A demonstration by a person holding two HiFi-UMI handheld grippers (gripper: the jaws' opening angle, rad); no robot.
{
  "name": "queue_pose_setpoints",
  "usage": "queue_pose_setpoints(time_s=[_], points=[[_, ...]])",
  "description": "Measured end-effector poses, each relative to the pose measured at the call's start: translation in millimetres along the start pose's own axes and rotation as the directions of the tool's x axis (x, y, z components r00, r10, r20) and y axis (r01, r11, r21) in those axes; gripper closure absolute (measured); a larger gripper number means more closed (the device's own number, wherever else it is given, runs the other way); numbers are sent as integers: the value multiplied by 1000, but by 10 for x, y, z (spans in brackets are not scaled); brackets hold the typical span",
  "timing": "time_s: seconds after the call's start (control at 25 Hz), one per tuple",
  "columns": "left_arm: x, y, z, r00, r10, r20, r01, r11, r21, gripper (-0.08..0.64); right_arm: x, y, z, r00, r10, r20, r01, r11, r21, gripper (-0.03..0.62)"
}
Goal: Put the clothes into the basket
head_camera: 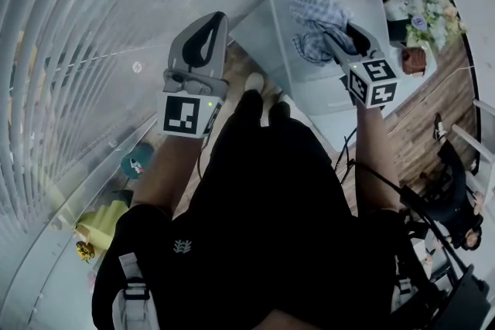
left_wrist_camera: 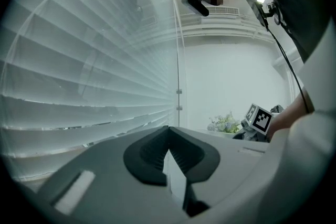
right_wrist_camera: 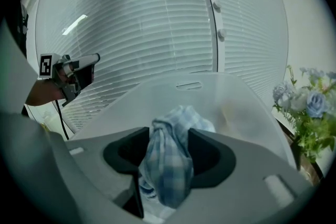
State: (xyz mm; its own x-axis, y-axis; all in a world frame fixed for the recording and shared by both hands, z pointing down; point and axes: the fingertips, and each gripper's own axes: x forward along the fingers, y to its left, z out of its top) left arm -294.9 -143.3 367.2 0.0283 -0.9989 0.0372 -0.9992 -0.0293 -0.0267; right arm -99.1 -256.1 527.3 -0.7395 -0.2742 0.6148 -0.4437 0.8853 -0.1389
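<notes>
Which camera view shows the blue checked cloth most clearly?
The right gripper view: the checked cloth fills its centre, pinched between the jaws, over the basket. The head view shows it smaller; the left gripper view does not show it.

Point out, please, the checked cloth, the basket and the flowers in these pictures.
checked cloth (right_wrist_camera: 168,165), right gripper view, its bunched middle between the jaws.
basket (right_wrist_camera: 239,110), right gripper view, bare inner wall.
flowers (head_camera: 421,22), head view, a pale bloom.

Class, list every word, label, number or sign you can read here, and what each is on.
No readable words or numbers anywhere.
Cube on left tongs: black-and-white square marker, pattern only.
Cube on right tongs, holding checked cloth: the same.
Black top: small pale emblem, no letters legible.
</notes>
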Motion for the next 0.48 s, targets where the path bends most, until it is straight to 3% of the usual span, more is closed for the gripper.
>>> queue_pose_setpoints(time_s=[0.48], points=[[-65, -81, 245, 999, 6, 42, -7, 1000, 6, 554, -333, 23, 305, 997, -26, 79, 27, 1000, -15, 357]])
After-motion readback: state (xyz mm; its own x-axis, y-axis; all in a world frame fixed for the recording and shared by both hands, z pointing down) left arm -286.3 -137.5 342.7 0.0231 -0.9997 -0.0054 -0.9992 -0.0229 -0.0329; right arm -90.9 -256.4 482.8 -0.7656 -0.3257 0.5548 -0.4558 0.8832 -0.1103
